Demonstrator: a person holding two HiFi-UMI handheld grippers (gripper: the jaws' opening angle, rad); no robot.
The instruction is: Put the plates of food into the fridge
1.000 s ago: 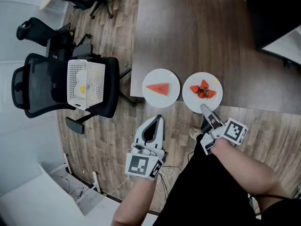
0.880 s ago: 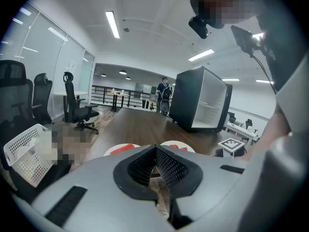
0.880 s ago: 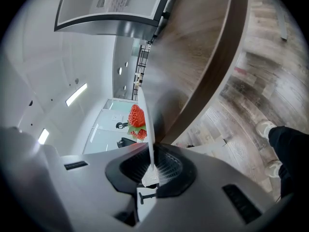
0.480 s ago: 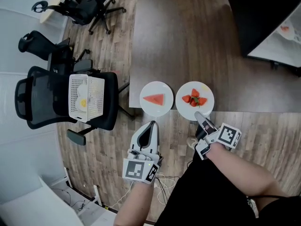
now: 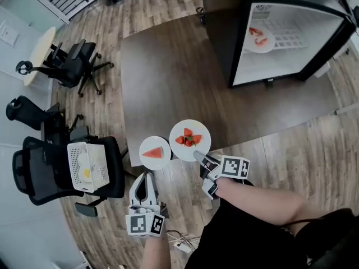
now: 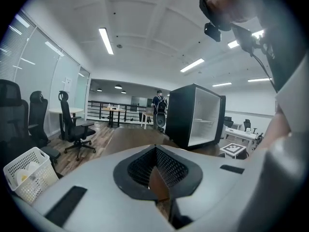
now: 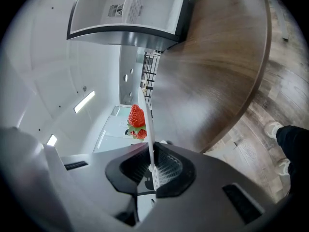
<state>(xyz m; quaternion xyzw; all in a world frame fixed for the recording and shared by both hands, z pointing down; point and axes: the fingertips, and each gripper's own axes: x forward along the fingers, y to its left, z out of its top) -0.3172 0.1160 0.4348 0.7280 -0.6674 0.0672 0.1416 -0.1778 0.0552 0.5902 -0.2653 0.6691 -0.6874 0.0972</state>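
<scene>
The left gripper point(image 5: 145, 177) hangs nearest, over the wooden floor point(image 5: 185, 178) just short of the counter point(image 5: 179, 77). Its jaws are drawn together with nothing between them, so it looks to be waiting its turn.

To its right, the right gripper point(image 5: 201, 157) is clamped narrowly on the near rim of the strawberry plate point(image 5: 200, 131). The right gripper view shows the thin white rim edge-on between the pads, with the strawberries point(image 7: 136, 116) on the plate's upper face. Taking the plate by its edge keeps the pads off the food and lets it be carried flat. This plate sits at the counter's near edge, and I cannot tell whether it has left the surface.

Just left of it, near the counter's near left corner, the watermelon plate point(image 5: 147, 145) lies untouched, directly ahead of the idle left gripper, probably the next one to take.

Beyond stretches bare dark counter. At the far right stands the fridge point(image 5: 221, 21), its white inside open to view. One plate of red food point(image 5: 263, 42) already sits on its shelf, so two plates seem left to move.
</scene>
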